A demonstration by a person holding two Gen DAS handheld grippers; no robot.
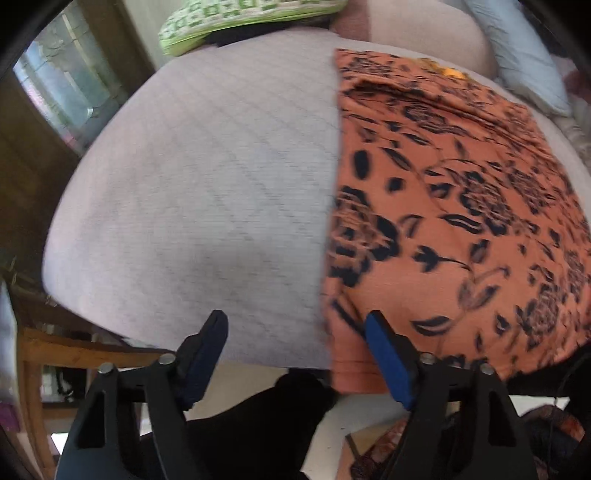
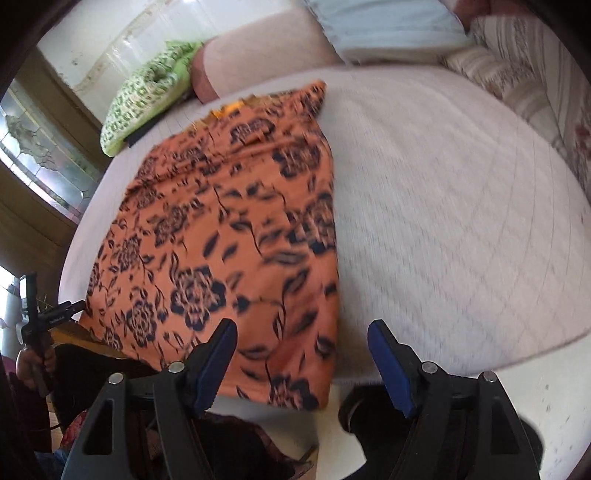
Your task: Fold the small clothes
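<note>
The orange garment with a black floral print (image 1: 461, 206) (image 2: 229, 236) lies spread flat on a pale quilted mattress (image 1: 192, 192) (image 2: 461, 221), its near hem hanging slightly over the front edge. The left gripper (image 1: 295, 325) is spread wide and holds nothing, with its right finger in front of the cloth's left edge, while the right gripper (image 2: 303, 332) is likewise spread and empty above the cloth's right edge. A green patterned cushion (image 1: 236, 18) (image 2: 144, 96) and a light blue pillow (image 1: 517, 55) (image 2: 388, 26) rest at the far side.
</note>
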